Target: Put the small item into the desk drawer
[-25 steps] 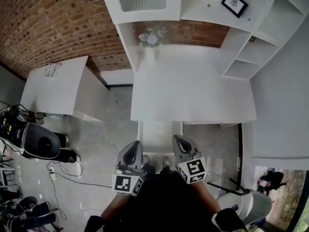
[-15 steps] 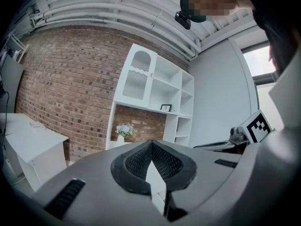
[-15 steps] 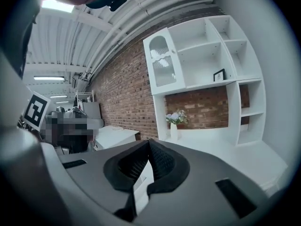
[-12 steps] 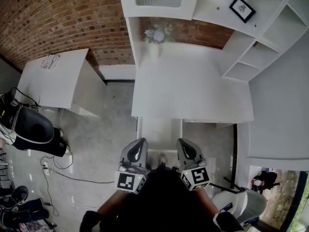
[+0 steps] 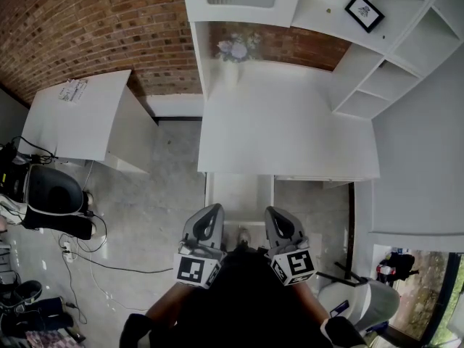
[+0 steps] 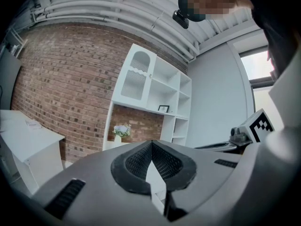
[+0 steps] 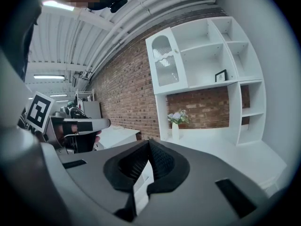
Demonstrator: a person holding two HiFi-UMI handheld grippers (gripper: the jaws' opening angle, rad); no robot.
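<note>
a red brick wall [image 5: 87,27] fills the upper left of the head view, and a white shelf unit [image 5: 395,56] fills the upper right. below them the white counter [image 5: 290,136] takes up the middle of the frame, and a separate white table [image 5: 72,122] stands well apart at the left. the desk drawer [image 5: 239,191] juts out open from the counter's front edge, at lower centre. just below it the left gripper [image 5: 212,210] and the right gripper [image 5: 273,212] sit side by side, not touching, each clenched with nothing between its jaws. a vase of flowers [image 5: 233,53] stands at the back of the counter, and a framed picture [image 5: 364,11] sits on a shelf. the small item cannot be made out in any view.
</note>
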